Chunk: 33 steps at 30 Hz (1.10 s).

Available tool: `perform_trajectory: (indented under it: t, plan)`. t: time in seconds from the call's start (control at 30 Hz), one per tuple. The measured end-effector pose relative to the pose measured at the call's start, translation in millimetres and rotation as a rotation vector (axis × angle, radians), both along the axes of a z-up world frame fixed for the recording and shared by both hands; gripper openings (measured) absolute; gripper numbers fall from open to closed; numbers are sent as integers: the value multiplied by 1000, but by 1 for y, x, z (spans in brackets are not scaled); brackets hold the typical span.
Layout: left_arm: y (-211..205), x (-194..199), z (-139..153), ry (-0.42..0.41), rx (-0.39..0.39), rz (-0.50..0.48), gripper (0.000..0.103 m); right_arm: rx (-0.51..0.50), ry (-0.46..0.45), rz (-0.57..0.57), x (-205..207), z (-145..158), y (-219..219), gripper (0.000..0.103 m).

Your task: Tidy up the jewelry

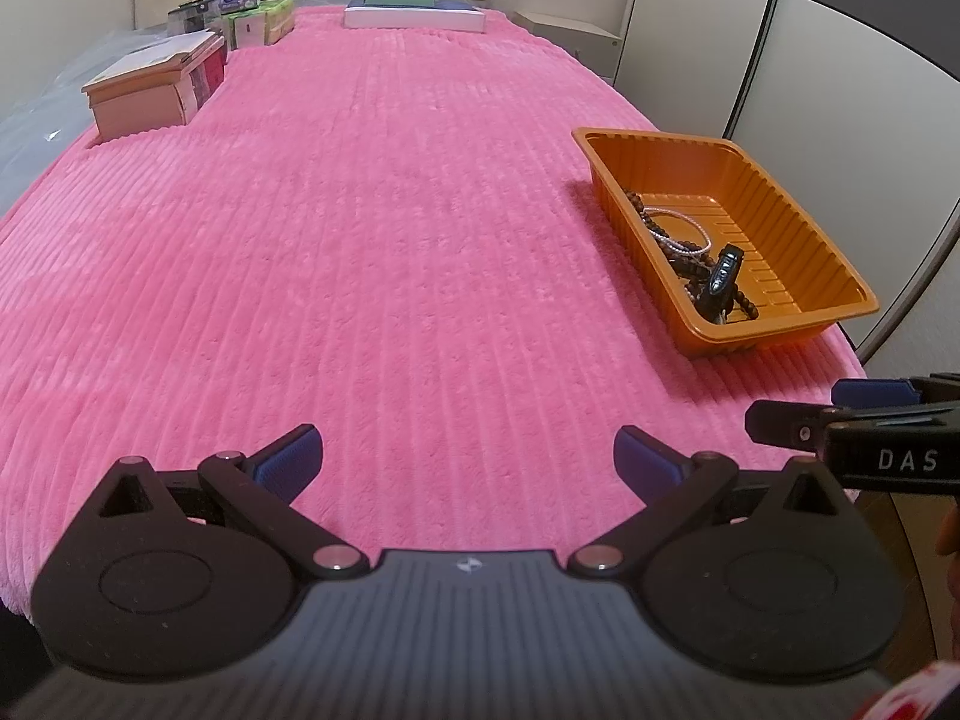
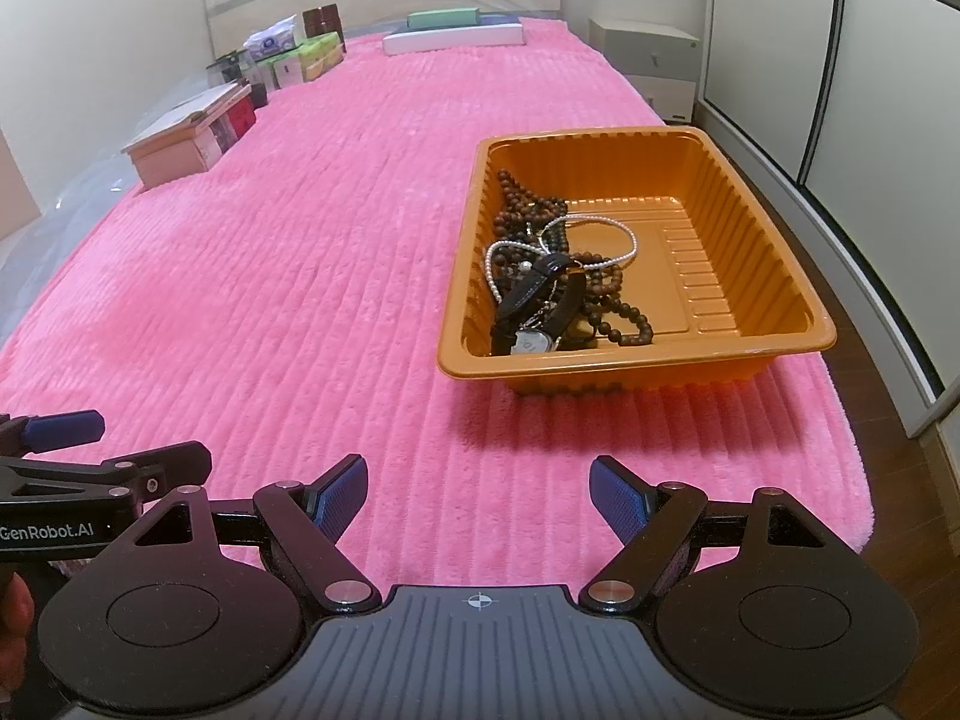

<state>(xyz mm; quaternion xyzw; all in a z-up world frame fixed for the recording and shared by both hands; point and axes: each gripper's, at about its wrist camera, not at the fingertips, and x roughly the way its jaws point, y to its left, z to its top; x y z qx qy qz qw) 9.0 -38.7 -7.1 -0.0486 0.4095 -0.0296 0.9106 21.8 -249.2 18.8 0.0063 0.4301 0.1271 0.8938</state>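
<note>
An orange plastic tray (image 2: 750,228) sits on the pink ribbed blanket (image 2: 300,276) near its right edge; it also shows in the left wrist view (image 1: 798,228). In it lie brown bead strands (image 2: 606,300), a white pearl bracelet (image 2: 624,240) and a black-strapped watch (image 2: 534,306), tangled together. The watch strap (image 1: 723,276) and pearls (image 1: 684,234) show in the left view too. My left gripper (image 1: 468,462) is open and empty above the blanket's near part. My right gripper (image 2: 477,495) is open and empty, short of the tray.
A wooden box (image 2: 180,147) and several cartons (image 2: 288,54) line the far left edge of the blanket. Flat white and green boxes (image 2: 456,30) lie at the far end. A nightstand (image 2: 648,54) and wardrobe doors (image 2: 870,120) stand to the right.
</note>
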Motion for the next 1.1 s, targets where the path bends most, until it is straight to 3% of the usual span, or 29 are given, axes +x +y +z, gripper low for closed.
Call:
perform_trajectory:
  t: [1.1]
  plan:
    - [3, -1, -2, -14, -23, 7, 103, -2, 1, 1, 1, 0, 0, 81]
